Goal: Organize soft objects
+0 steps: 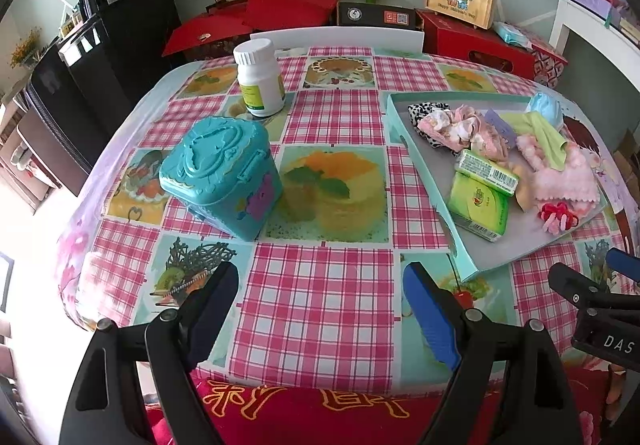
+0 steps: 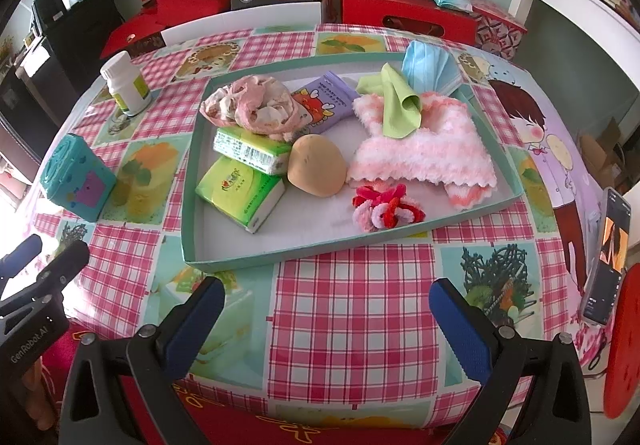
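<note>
Lying in the tray (image 2: 192, 165), the soft things are waiting: the pink knit (image 2: 424, 149) is sitting toward its right side, the scrunchies (image 2: 384, 207) just in front of that, the tissue packs (image 2: 240, 185) near its left wall. All are looking light and limp, so you should be pinching a raised fold rather than a flat face. Your left gripper (image 1: 320, 309) and right gripper (image 2: 326, 321) are both hovering short of the tray, jaws wide, gripping nothing.

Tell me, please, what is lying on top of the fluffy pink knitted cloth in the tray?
A folded light-green cloth lies across the far end of the pink knitted cloth. A blue face mask sits just behind it. Whatever lies beneath the pink cloth is covered and cannot be seen.
</note>
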{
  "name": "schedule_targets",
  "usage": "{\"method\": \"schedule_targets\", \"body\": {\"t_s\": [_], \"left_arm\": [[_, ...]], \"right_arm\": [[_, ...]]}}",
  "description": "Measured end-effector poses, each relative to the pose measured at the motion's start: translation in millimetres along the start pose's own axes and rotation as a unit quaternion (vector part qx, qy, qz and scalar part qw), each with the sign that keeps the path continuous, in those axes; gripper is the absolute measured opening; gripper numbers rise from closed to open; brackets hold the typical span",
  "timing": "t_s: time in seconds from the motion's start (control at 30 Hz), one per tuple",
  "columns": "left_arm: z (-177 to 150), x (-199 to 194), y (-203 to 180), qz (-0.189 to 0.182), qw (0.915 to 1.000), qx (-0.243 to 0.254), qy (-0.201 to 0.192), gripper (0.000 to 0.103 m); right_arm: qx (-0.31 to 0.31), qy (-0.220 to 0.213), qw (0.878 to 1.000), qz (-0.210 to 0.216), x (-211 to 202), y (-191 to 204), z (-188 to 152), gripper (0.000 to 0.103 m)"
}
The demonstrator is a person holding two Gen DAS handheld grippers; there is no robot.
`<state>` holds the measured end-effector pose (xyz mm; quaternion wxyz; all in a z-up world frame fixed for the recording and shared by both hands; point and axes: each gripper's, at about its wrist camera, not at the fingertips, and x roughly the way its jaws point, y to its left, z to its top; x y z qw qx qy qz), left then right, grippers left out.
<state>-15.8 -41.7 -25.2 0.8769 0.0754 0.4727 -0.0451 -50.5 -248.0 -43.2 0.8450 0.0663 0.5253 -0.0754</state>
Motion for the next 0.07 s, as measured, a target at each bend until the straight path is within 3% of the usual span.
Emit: {"method": "schedule_targets", "body": {"t_s": [0.07], "left_arm": [[0.1, 0.0, 0.0, -0.001, 1.0000, -0.001, 0.001, 0.085]], "right_arm": [[0.000, 0.000, 1.000, 0.000, 0.2, 0.0, -0.1, 0.103]]}}
